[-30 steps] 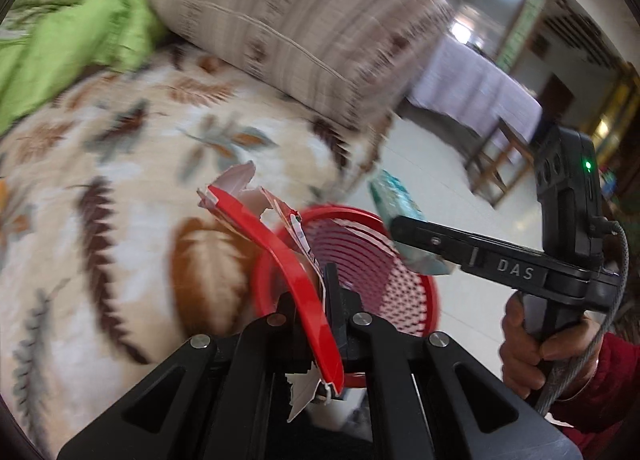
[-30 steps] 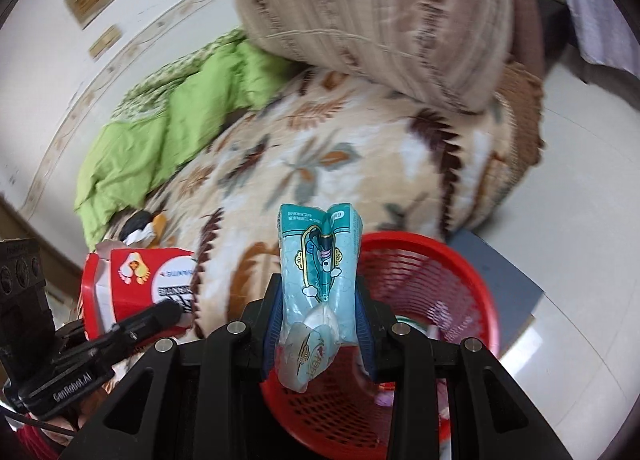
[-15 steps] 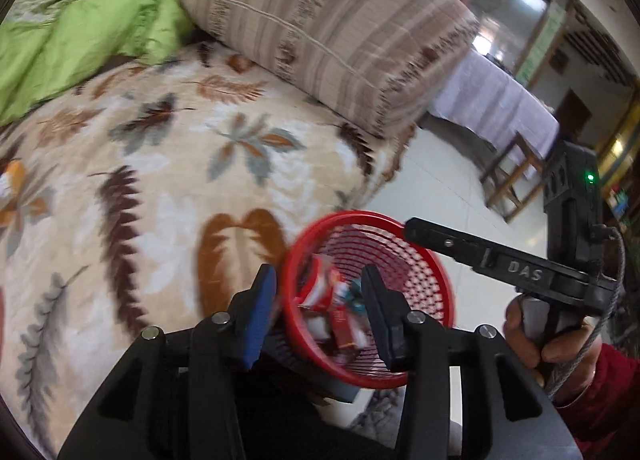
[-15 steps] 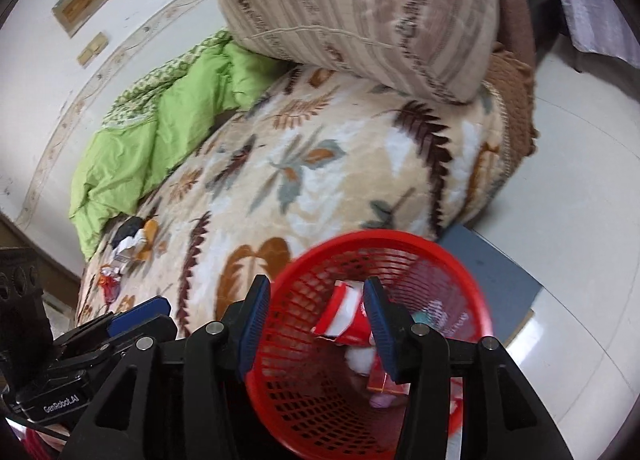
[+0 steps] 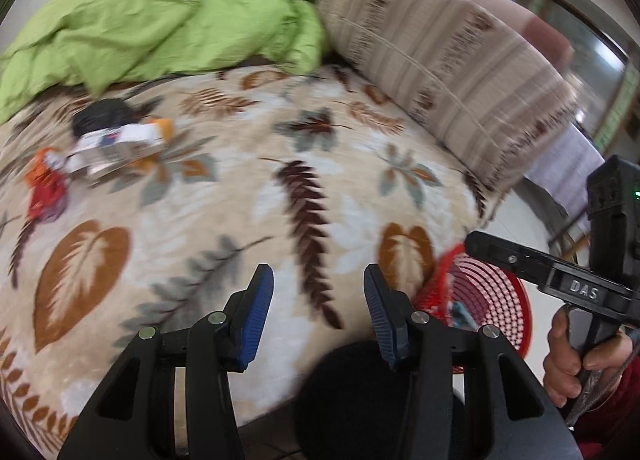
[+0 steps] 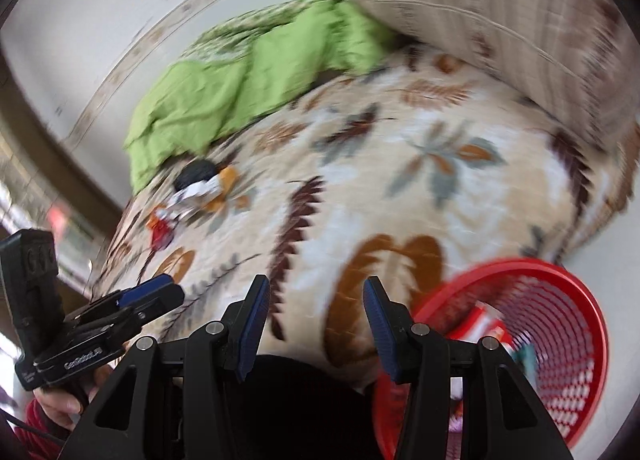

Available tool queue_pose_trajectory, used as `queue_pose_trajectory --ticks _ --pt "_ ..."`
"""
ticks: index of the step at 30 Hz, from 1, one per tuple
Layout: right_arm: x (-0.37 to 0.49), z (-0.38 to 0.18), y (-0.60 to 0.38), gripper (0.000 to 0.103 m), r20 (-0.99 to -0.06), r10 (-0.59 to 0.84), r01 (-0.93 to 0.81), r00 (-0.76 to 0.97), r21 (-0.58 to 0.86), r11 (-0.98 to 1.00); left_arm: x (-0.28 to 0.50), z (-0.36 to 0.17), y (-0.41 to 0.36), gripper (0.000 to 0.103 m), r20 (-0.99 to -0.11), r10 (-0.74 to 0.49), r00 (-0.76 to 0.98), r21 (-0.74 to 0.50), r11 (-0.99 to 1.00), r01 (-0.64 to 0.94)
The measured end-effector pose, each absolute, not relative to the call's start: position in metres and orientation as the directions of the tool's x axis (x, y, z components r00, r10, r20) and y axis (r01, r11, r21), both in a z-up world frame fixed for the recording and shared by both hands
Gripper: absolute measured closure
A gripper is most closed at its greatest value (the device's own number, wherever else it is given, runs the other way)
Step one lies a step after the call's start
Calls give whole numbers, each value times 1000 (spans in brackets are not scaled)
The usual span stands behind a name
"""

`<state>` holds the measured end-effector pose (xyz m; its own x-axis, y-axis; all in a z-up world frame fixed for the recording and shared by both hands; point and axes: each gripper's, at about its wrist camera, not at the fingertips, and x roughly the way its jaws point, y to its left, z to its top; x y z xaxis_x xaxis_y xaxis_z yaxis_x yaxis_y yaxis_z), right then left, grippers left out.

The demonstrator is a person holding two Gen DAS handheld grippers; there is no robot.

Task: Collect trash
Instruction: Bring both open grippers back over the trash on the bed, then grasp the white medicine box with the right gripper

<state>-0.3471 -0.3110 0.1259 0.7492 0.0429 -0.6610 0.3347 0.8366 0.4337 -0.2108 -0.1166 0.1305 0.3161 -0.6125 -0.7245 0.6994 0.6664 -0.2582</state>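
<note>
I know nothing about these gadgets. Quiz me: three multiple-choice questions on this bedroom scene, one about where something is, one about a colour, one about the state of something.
1. Where does the leftover litter lie?
A. on the leaf-patterned blanket, near the green quilt
B. on the floor by the basket
C. on top of the striped pillow

2. What colour is the mesh basket?
A. blue
B. red
C. white

3. How do the two grippers stand?
A. both clamp wrappers
B. only the left one holds something
C. both are open and hold nothing

Answers:
1. A: the pieces rest on the leaf-patterned blanket just below the green quilt.
2. B: its rim and mesh are red, with wrappers already inside.
3. C: the left gripper and the right gripper each show a bare gap between the blue pads.
</note>
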Motion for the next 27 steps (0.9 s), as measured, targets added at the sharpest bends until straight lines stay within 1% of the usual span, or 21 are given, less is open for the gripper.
queue_pose_trajectory --ticks 9,12,15,22,24,27 --pt "-278 139 -266 50 -670 135 171 730 371 913 -166 124 -54 57 -720 -566 403 -301 777 553" --pt "-253 143 -252 48 -675 160 113 721 342 933 -150 121 -34 57 -720 -544 431 -315 810 495" --pt "-223 148 -236 46 -683 182 45 708 300 953 -133 118 -12 57 -720 -524 454 -333 836 437" --pt "-137 161 -194 45 -684 226 -140 694 179 974 -101 108 35 57 -738 -456 497 -346 888 302" --pt "-106 160 -179 43 -688 229 -195 689 128 972 -93 103 47 57 -744 -439 504 -351 898 263" --pt "-66 152 -161 42 -706 222 -243 672 72 967 -83 99 64 56 -750 -404 524 -339 915 219"
